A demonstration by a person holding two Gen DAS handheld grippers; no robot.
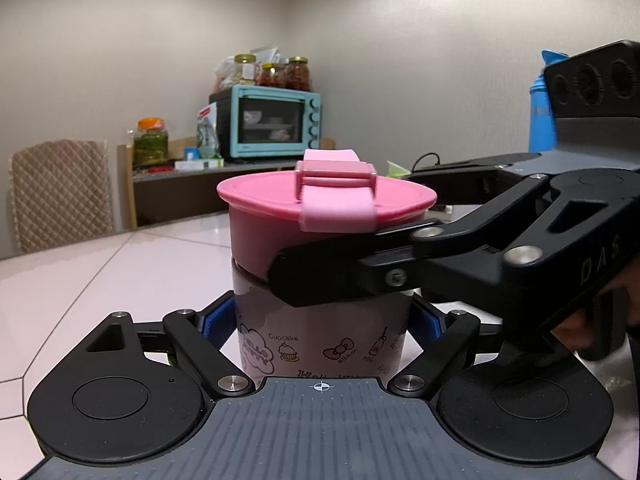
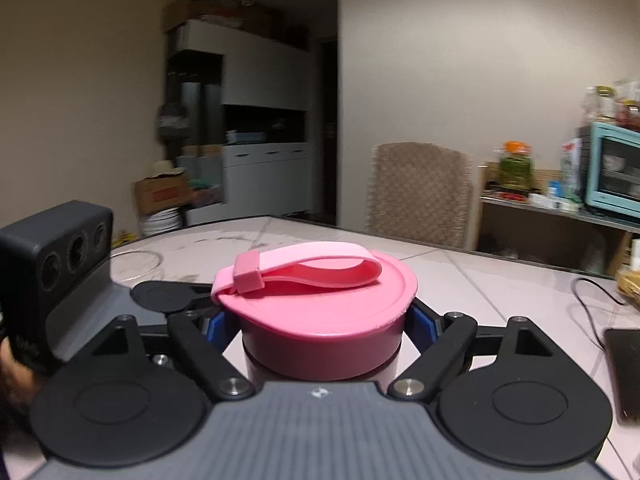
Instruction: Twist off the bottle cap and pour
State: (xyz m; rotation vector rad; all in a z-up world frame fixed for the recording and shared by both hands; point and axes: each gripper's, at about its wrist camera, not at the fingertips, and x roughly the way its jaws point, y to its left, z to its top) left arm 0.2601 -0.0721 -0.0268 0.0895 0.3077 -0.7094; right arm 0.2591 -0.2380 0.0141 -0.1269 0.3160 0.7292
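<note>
A pink bottle (image 1: 320,336) with cartoon prints stands upright on the pale tiled table (image 1: 120,276). Its wide pink screw cap (image 1: 280,208) has a lighter pink strap loop (image 1: 336,200) on top. My left gripper (image 1: 320,320) is shut on the bottle's body, blue pads pressed to both sides. My right gripper (image 2: 320,320) is shut on the cap (image 2: 320,316), its blue pads (image 2: 422,322) against the cap's wall. In the left wrist view the right gripper (image 1: 340,276) reaches in from the right at cap height. The strap (image 2: 304,266) lies across the cap.
A blue bottle (image 1: 540,112) stands at the far right behind the right gripper. A teal toaster oven (image 1: 272,124) with jars sits on a shelf behind the table. A padded chair (image 2: 420,192) stands at the far edge. A black cable (image 2: 592,300) and dark phone (image 2: 624,372) lie at right.
</note>
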